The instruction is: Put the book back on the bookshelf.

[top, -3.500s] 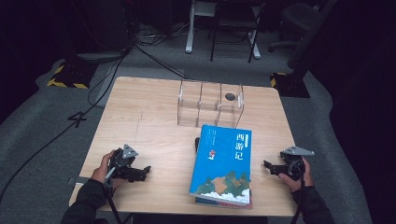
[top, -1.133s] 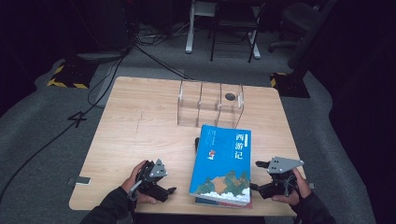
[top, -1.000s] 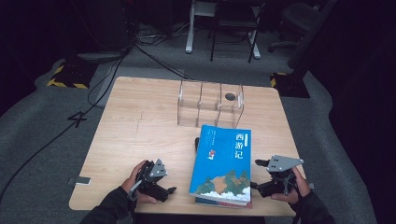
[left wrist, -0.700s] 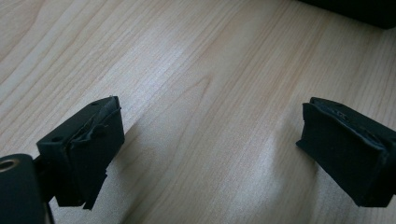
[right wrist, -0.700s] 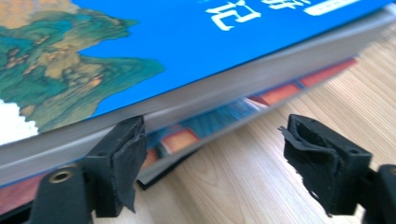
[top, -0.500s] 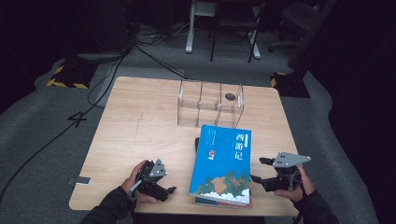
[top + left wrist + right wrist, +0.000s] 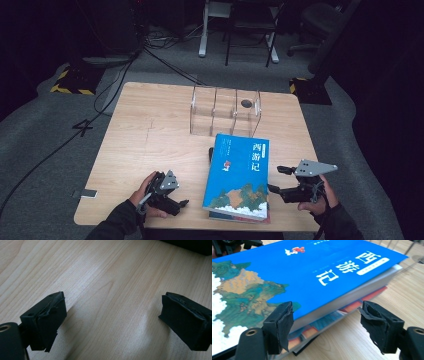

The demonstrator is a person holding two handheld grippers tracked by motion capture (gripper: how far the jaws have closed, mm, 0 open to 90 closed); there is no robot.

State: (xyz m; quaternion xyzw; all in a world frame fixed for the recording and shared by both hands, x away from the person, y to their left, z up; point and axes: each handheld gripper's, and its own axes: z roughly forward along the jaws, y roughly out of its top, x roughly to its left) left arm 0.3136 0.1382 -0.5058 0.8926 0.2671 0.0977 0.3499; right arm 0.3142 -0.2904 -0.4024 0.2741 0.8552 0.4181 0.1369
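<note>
A thick blue book (image 7: 239, 175) with white characters lies on top of a red-patterned book (image 7: 352, 306) near the table's front edge. My right gripper (image 7: 276, 179) is at the blue book's right side. Its jaws have just been closing. In the right gripper view, the right gripper (image 7: 326, 308) has one jaw over the blue book's (image 7: 312, 272) cover and the other out beyond the page edge, clear of it. My left gripper (image 7: 179, 200) rests left of the books. The left gripper (image 7: 111, 300) is open over bare wood.
A clear acrylic rack (image 7: 225, 110) with several slots stands behind the books, with a dark round thing (image 7: 246, 103) in its right end. The wooden table (image 7: 150, 140) is bare on its left half. Chairs and cables lie on the floor beyond.
Since the earliest frame, both grippers have come in toward the books, the left one nearer the front edge. In the last second the right gripper shifted slightly right and its jaws narrowed.
</note>
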